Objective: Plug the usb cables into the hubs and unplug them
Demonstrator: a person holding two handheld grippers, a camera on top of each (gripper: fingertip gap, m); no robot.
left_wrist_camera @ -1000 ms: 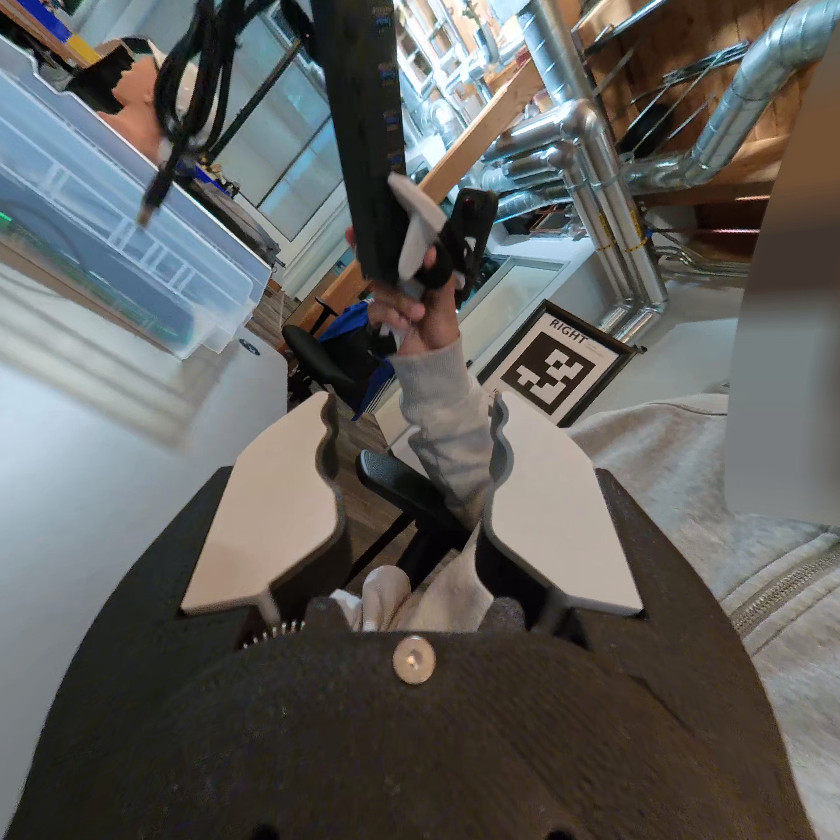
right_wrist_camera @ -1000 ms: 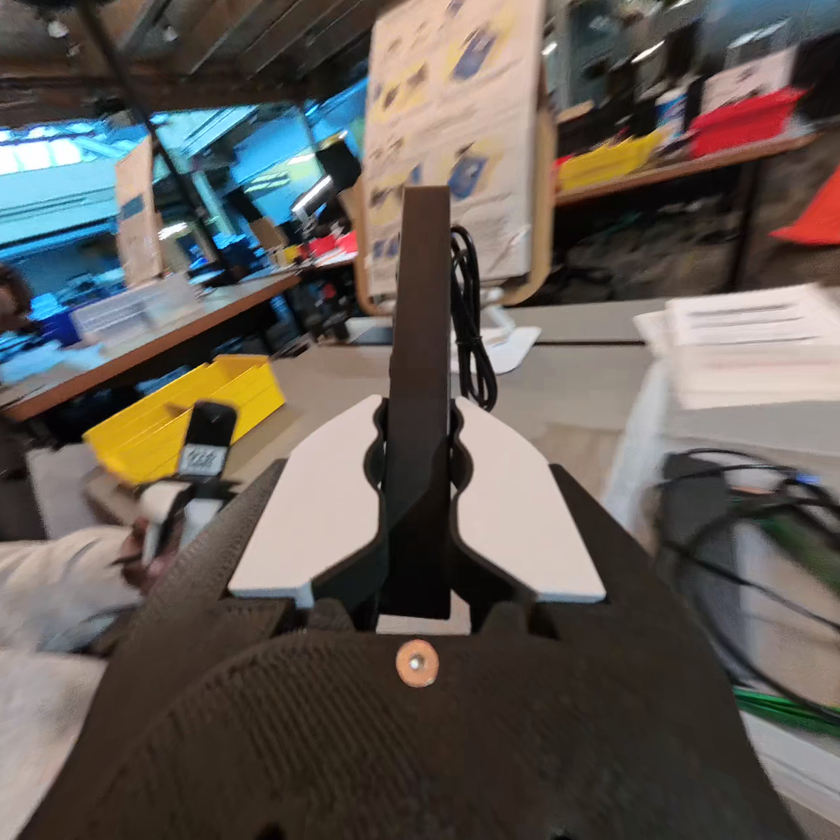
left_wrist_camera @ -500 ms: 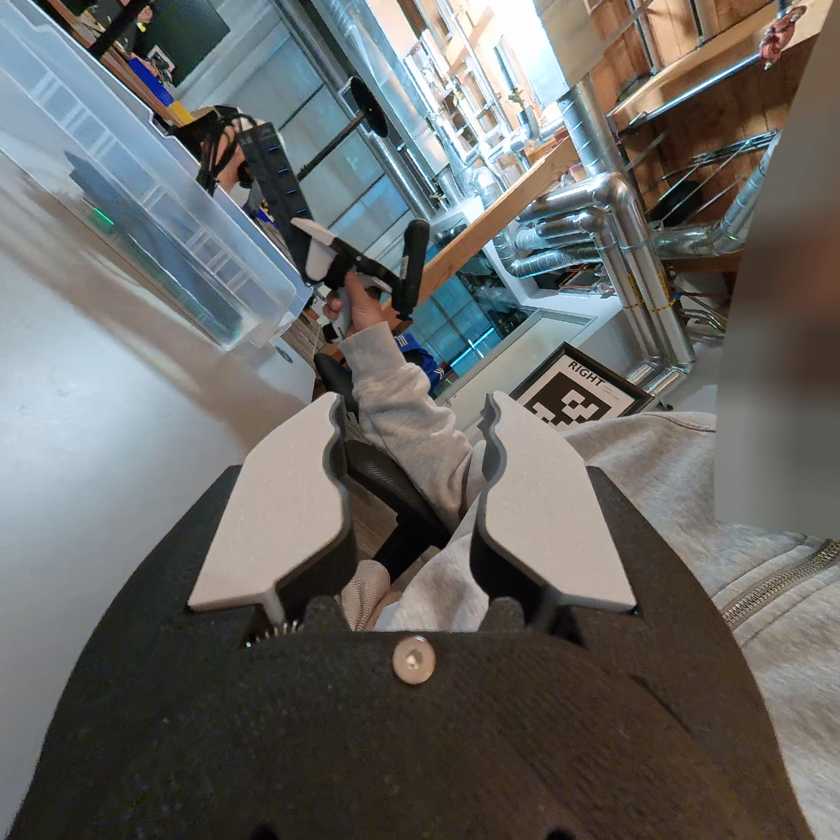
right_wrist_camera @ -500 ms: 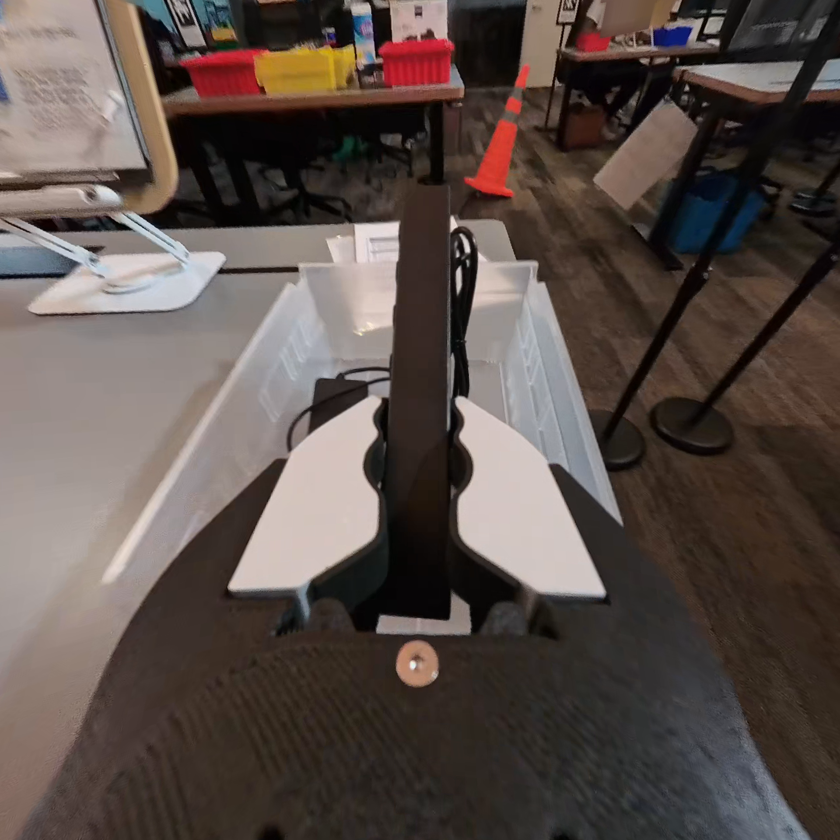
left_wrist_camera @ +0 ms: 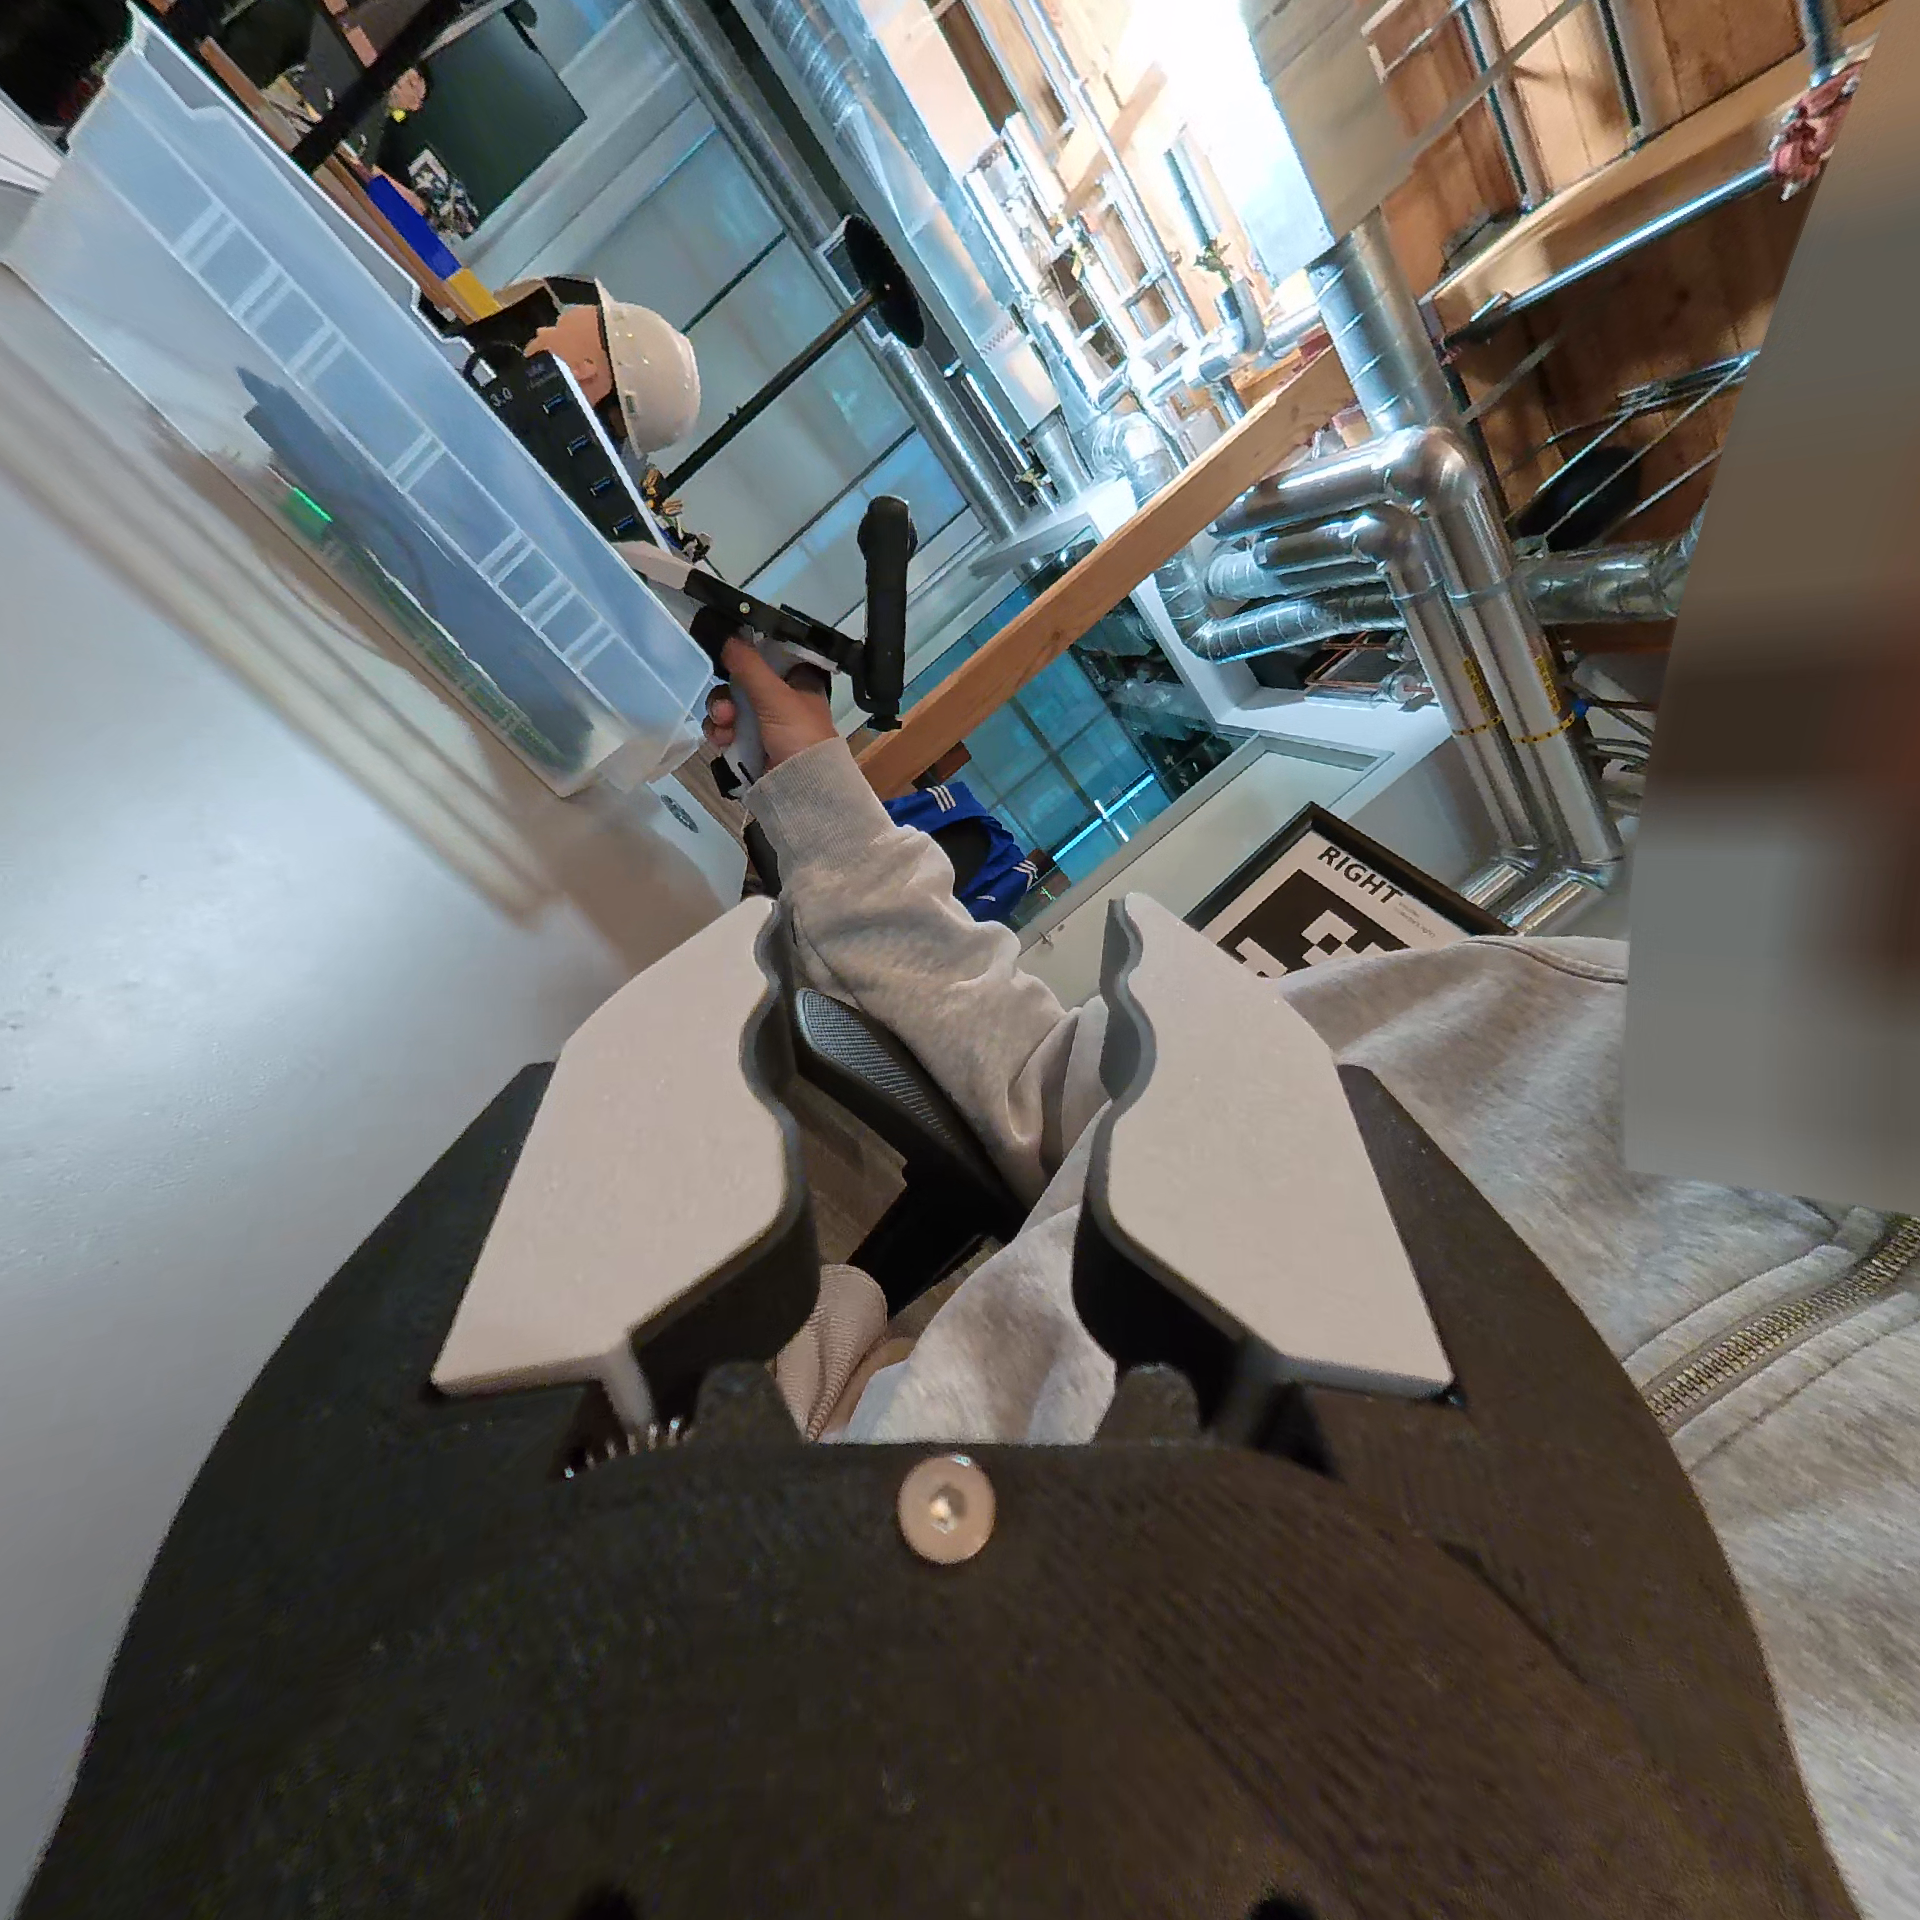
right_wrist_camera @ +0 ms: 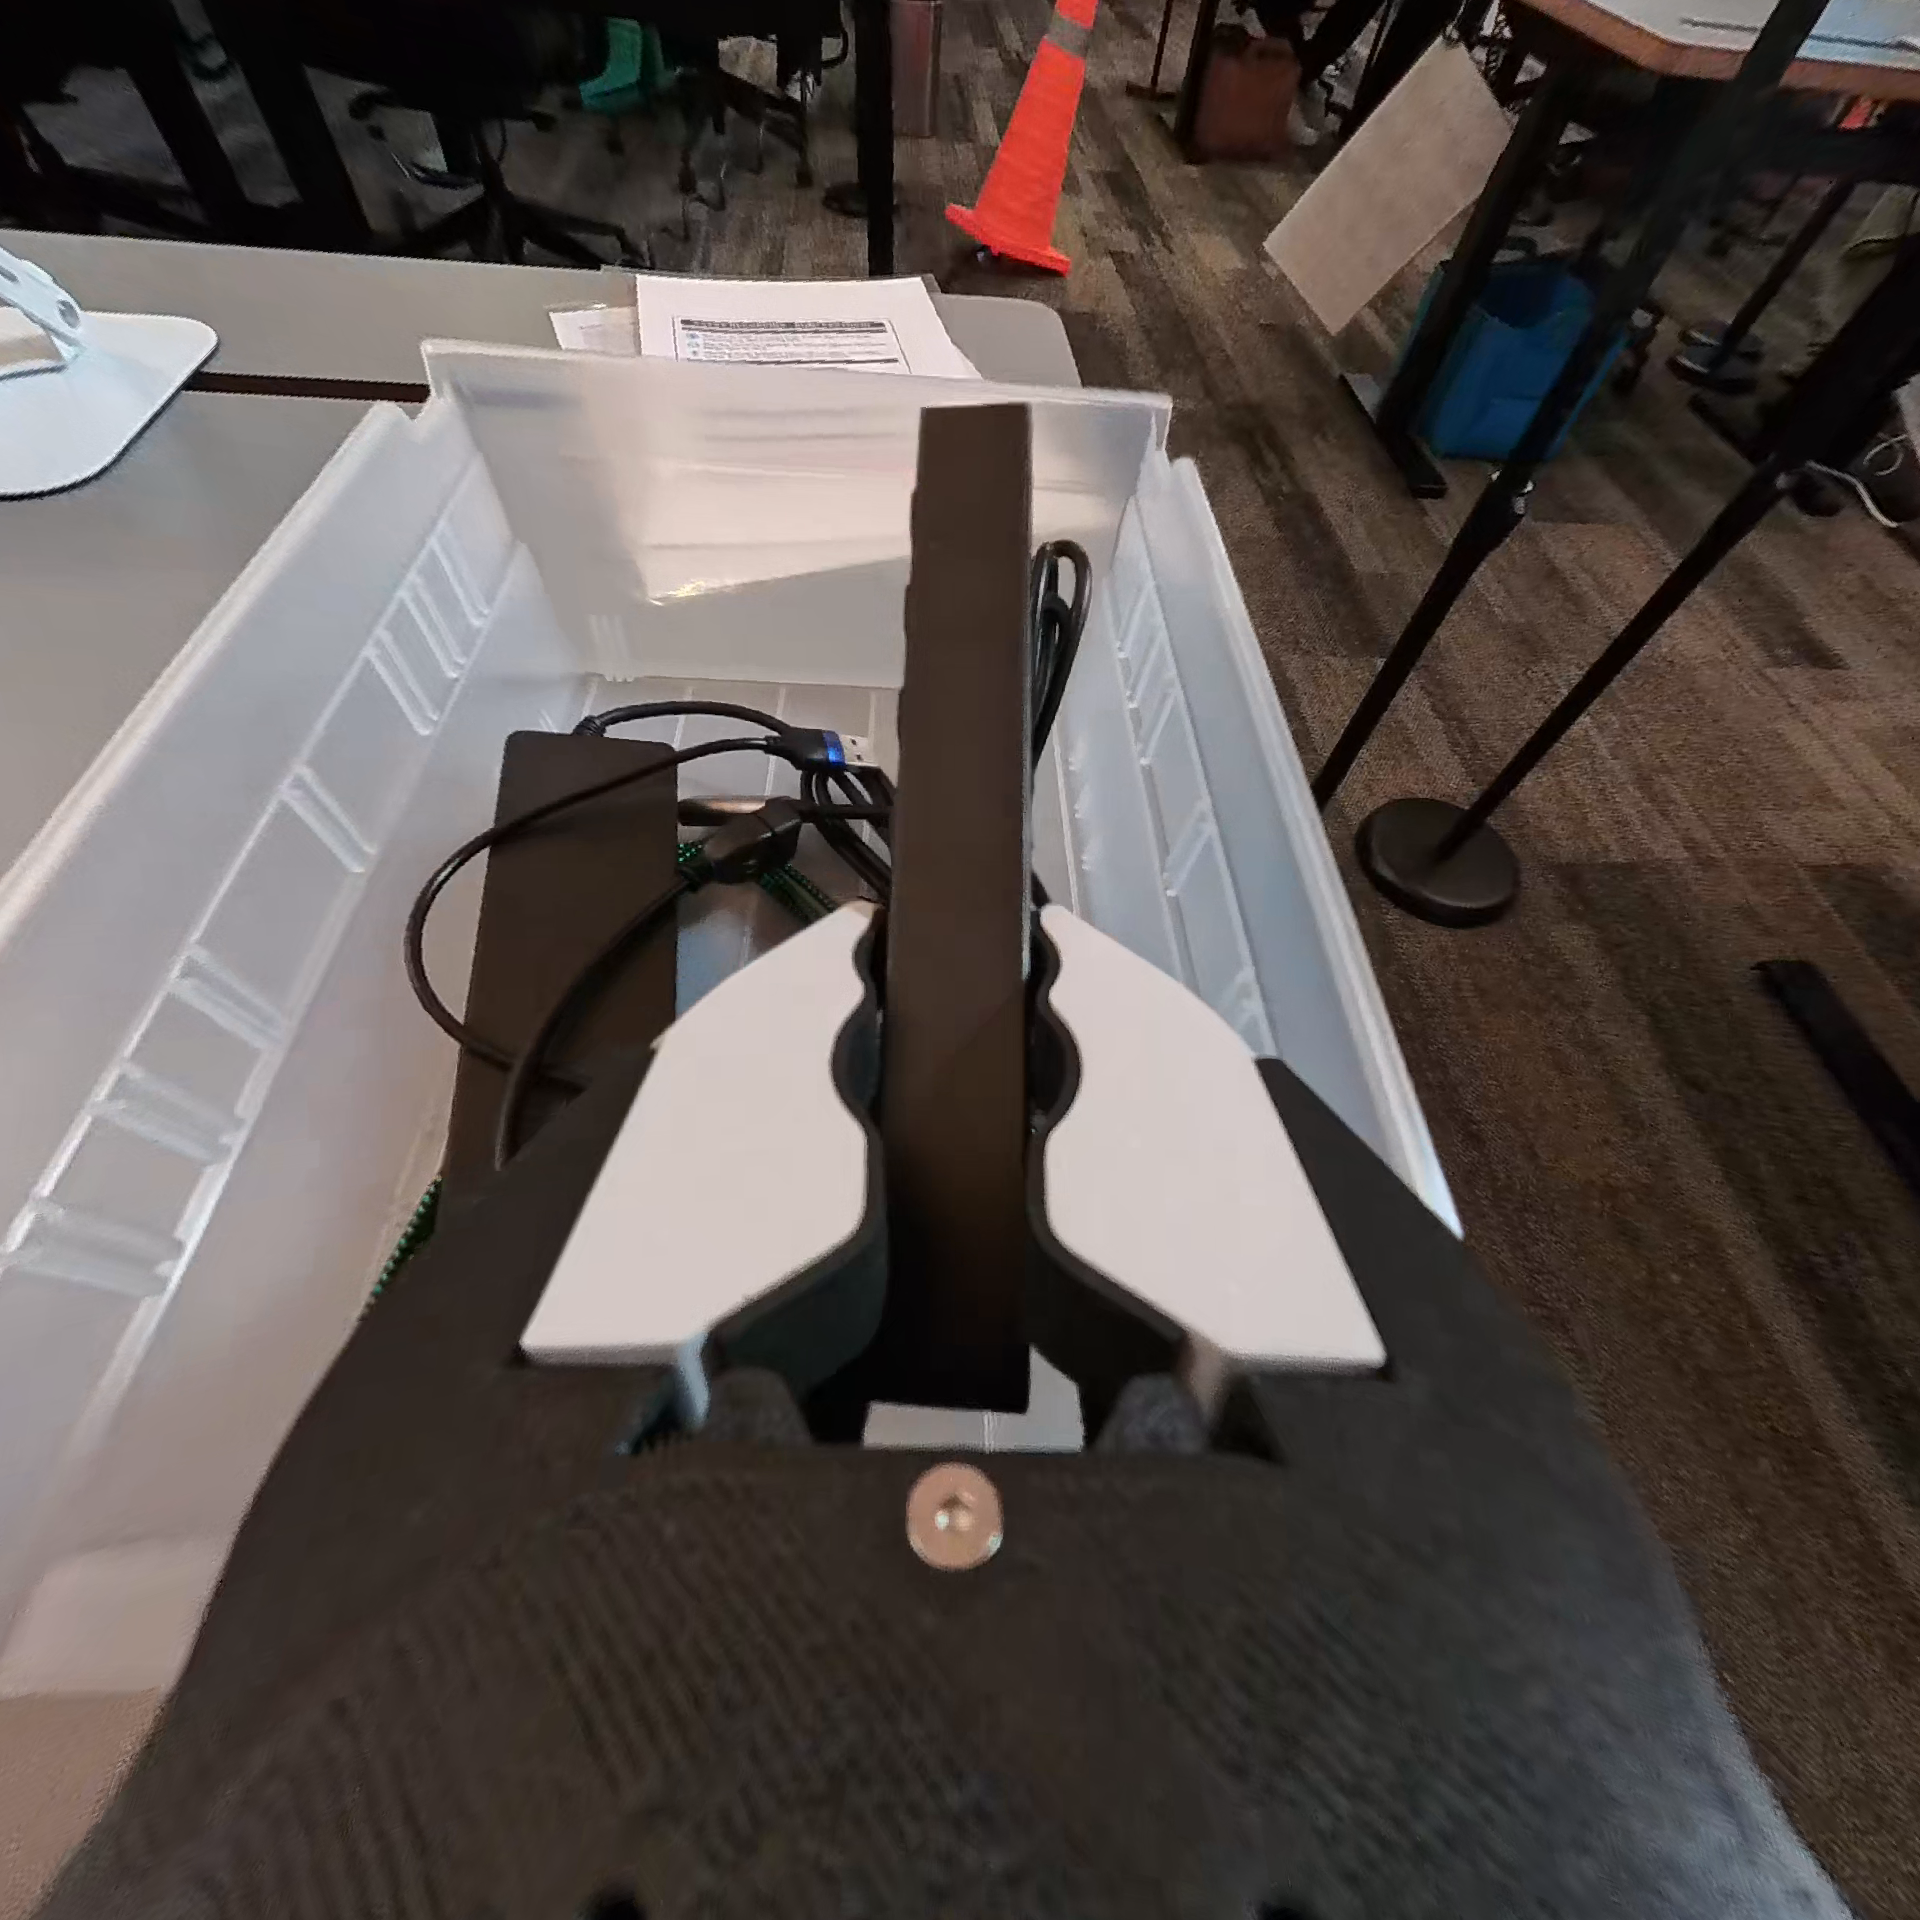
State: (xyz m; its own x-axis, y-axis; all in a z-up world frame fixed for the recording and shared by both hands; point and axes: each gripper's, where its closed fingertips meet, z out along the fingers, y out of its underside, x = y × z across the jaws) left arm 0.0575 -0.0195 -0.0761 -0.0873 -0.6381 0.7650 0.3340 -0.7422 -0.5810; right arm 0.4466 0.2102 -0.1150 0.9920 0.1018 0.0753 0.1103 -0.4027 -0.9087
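My right gripper (right_wrist_camera: 956,925) is shut on a long black USB hub (right_wrist_camera: 966,675), held edge-on over a clear plastic bin (right_wrist_camera: 260,727). The hub's black cable (right_wrist_camera: 1055,623) hangs beside it. In the bin lie a second black hub (right_wrist_camera: 566,904), black cables with a blue-ringed USB plug (right_wrist_camera: 831,748) and a green braided cable (right_wrist_camera: 790,888). My left gripper (left_wrist_camera: 945,925) is open and empty, well away from the bin and pointing at the person's grey sleeve (left_wrist_camera: 914,935). The left wrist view shows the right gripper (left_wrist_camera: 748,613) farther off, holding the hub (left_wrist_camera: 566,436) at the bin (left_wrist_camera: 364,416).
The bin stands at the right end of a grey table (left_wrist_camera: 208,1039). Paper sheets (right_wrist_camera: 790,332) and a white stand base (right_wrist_camera: 83,395) lie behind it. On the floor to the right are a stanchion base (right_wrist_camera: 1439,862) and an orange cone (right_wrist_camera: 1023,156).
My right gripper has swung right and down with the hub, from facing the table to over the bin. The left gripper stays open and has tilted slightly.
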